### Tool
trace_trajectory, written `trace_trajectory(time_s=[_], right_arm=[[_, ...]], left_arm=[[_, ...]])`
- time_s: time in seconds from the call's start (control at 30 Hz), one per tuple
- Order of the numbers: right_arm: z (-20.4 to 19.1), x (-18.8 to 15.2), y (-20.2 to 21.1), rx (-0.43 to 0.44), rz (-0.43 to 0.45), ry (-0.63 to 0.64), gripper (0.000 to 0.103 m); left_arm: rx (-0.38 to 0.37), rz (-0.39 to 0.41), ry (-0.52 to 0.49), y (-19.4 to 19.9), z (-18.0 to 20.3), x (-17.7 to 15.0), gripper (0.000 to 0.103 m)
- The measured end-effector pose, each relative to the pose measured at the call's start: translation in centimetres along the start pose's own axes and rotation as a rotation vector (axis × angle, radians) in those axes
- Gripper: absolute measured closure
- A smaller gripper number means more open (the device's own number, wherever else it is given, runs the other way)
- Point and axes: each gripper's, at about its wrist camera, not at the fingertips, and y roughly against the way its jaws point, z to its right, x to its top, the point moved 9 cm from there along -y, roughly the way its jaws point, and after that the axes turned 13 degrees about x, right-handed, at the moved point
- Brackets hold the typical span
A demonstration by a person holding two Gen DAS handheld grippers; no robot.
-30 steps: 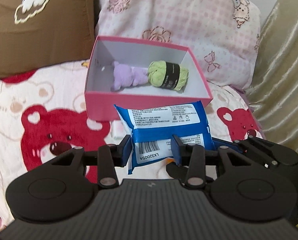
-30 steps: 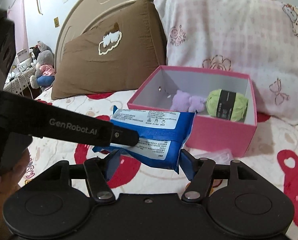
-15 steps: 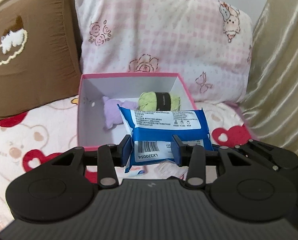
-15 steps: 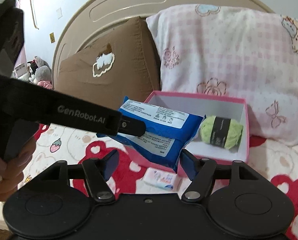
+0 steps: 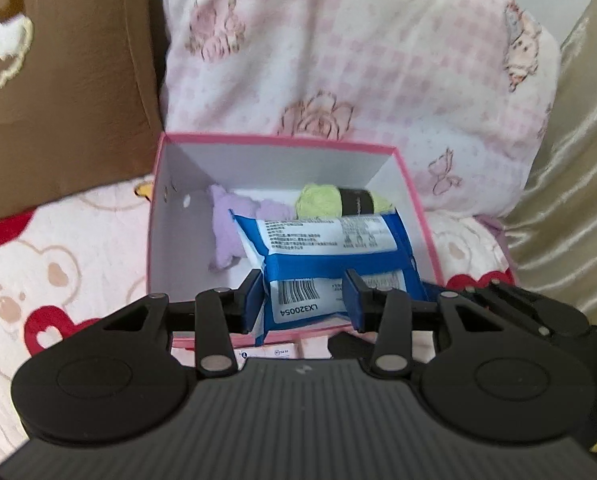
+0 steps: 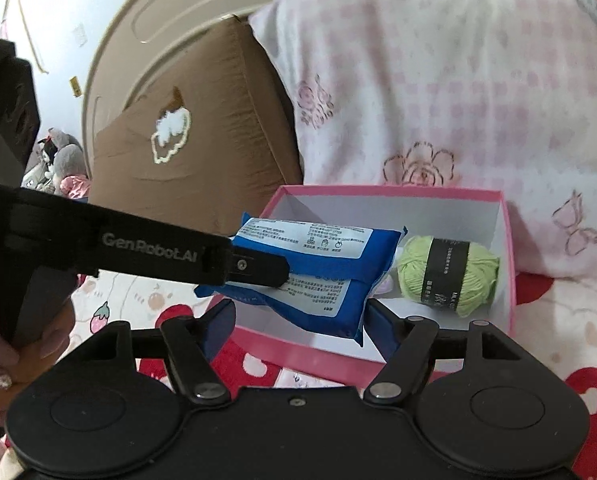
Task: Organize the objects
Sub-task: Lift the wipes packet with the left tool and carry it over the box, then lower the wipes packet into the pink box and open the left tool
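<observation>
While the soft blue plastic wipes pack hangs over the open pink cardboard box, pinched at its barcode end by the left gripper, we're clearly at the drop-it-in step. Inside, a green yarn ball sits at 12 o'clock of the pack, a lilac plush toy at 10. The right gripper waits with jaws spread, holding nothing. I'd guess next: lower into the bare near floor, then let go.

You have a bed covered in a cream sheet printed with red bears, carrying a pink cardboard box, a brown cushion, a pink checked pillow and a small white packet.
</observation>
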Motion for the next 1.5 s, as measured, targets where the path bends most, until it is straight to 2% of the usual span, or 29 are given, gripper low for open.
trace_trajectory(time_s=[0.17,0.33,0.43,0.53,0.7,1.03,1.2,1.37,1.5], right_arm=[[2.5,0.2,-2.4,-0.015,-0.021,-0.048,0.027],[4.4,-0.4,-4.3,-0.016,-0.037,-0.099,0.027],[5.7,-1.4,-5.4,-0.010,-0.047,-0.134,0.027],[6.6,-2.5,-6.2,0.014,-0.055,-0.175,0.027],[7.3,-3.6,-7.9,0.026,-0.070,-0.193,0.029],[8.0,-4.1,-9.4,0.020,-0.072,-0.174,0.035],[8.6,-3.8,-10.5,-0.008,-0.103,-0.176,0.036],[9.6,-4.0,-11.0,0.015,-0.120,-0.231,0.038],[9.9,-4.1,-11.5,-0.007,-0.118,-0.222,0.039]], left_arm=[[-0.031,-0.088,0.065,-4.0,-0.9,0.4,0.062],[-0.037,-0.126,0.028,-6.9,-0.6,0.2,0.062],[-0.064,-0.173,0.061,-8.2,-1.1,-0.4,0.062],[-0.045,-0.194,0.061,-9.5,-1.5,-1.0,0.062],[-0.005,-0.205,0.076,-11.3,-2.0,-1.6,0.062],[0.006,-0.243,0.121,-13.5,-3.5,-1.5,0.062],[-0.039,-0.278,0.170,-14.8,-3.9,-1.4,0.062],[-0.004,-0.285,0.153,-15.6,-3.5,-1.2,0.062],[0.002,-0.270,0.138,-16.2,-3.2,-1.1,0.062]])
